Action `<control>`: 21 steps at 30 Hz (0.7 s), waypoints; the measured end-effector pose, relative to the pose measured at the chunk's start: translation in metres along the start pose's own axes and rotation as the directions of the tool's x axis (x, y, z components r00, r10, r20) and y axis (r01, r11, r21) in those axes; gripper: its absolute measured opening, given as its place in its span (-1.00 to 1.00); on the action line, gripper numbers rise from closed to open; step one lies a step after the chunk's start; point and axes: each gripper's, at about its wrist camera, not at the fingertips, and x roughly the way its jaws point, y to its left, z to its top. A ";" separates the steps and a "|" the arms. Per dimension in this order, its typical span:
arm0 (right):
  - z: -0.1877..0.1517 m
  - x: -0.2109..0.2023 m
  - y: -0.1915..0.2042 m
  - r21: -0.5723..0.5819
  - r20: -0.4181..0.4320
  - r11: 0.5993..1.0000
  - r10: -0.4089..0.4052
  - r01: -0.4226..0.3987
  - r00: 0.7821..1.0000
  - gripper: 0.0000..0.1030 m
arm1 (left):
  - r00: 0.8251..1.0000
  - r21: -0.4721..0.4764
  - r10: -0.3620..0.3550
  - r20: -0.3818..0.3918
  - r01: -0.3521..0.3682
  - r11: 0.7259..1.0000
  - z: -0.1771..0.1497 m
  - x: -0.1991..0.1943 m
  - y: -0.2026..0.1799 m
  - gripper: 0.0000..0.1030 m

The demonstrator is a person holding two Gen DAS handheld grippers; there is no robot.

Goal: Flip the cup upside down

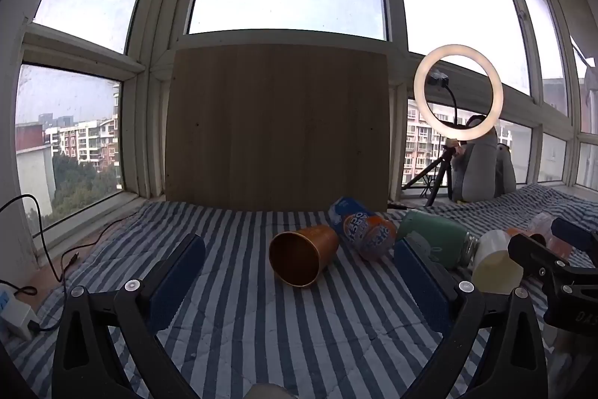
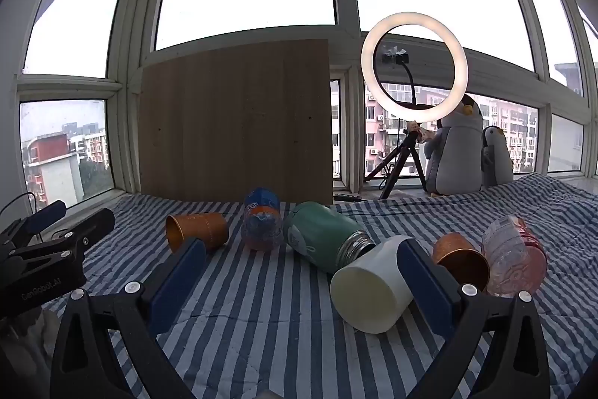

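A copper cup (image 1: 302, 255) lies on its side on the striped cloth, mouth toward my left gripper (image 1: 299, 281), which is open and empty just in front of it. The same cup shows at the left in the right wrist view (image 2: 196, 230). A second copper cup (image 2: 461, 258) lies on its side at the right, beside a clear pink bottle (image 2: 514, 258). My right gripper (image 2: 302, 281) is open and empty, with a white cup (image 2: 373, 285) lying on its side close to its right finger (image 2: 426, 283).
A blue-orange bottle (image 1: 364, 230) and a green flask (image 1: 435, 242) lie on the striped cloth (image 1: 280, 331) between the cups. A wooden board (image 1: 276, 126) stands against the window behind. A ring light on a tripod (image 2: 413, 71) and plush penguins (image 2: 458, 152) stand at the back right.
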 end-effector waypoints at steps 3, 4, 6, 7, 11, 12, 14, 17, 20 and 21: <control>0.000 0.000 -0.001 -0.003 -0.002 1.000 -0.002 0.002 1.000 0.97 | 1.000 0.028 0.007 -0.006 -0.006 1.000 -0.002 0.002 -0.008 0.99; 0.000 -0.001 -0.001 -0.002 -0.003 1.000 -0.003 0.003 1.000 0.97 | 1.000 0.031 0.008 0.011 -0.008 0.999 0.000 -0.002 -0.009 0.99; -0.001 0.001 -0.001 -0.003 -0.003 1.000 -0.005 0.005 1.000 0.97 | 1.000 0.043 0.009 0.018 -0.009 0.999 0.000 -0.004 -0.013 0.99; -0.001 0.000 -0.002 -0.001 -0.003 1.000 -0.007 0.007 1.000 0.97 | 1.000 0.047 0.009 0.021 -0.010 0.999 0.000 -0.004 -0.014 0.99; 0.001 -0.001 -0.005 -0.002 -0.011 1.000 -0.005 0.005 1.000 0.97 | 1.000 0.052 0.000 0.030 -0.002 0.999 0.001 -0.009 -0.012 0.99; 0.001 -0.001 -0.006 -0.003 -0.012 1.000 -0.006 0.006 1.000 0.97 | 1.000 0.052 0.001 0.031 -0.002 0.999 0.001 -0.009 -0.012 0.99; -0.001 0.000 -0.001 -0.013 -0.016 1.000 -0.008 0.008 1.000 0.97 | 1.000 0.050 0.002 0.027 -0.003 0.999 -0.002 -0.006 -0.013 0.99; -0.001 -0.001 -0.002 -0.015 -0.015 1.000 -0.011 0.010 1.000 0.97 | 1.000 0.045 -0.003 0.016 0.003 0.999 -0.001 -0.005 -0.011 0.99; -0.001 -0.001 -0.002 -0.018 -0.014 1.000 -0.010 0.010 1.000 0.97 | 1.000 0.036 -0.004 0.013 0.003 0.999 -0.001 -0.005 -0.009 0.99; -0.001 -0.002 -0.001 -0.020 -0.015 1.000 -0.011 0.011 1.000 0.97 | 1.000 0.034 -0.003 0.013 0.002 0.999 -0.002 -0.004 -0.009 0.99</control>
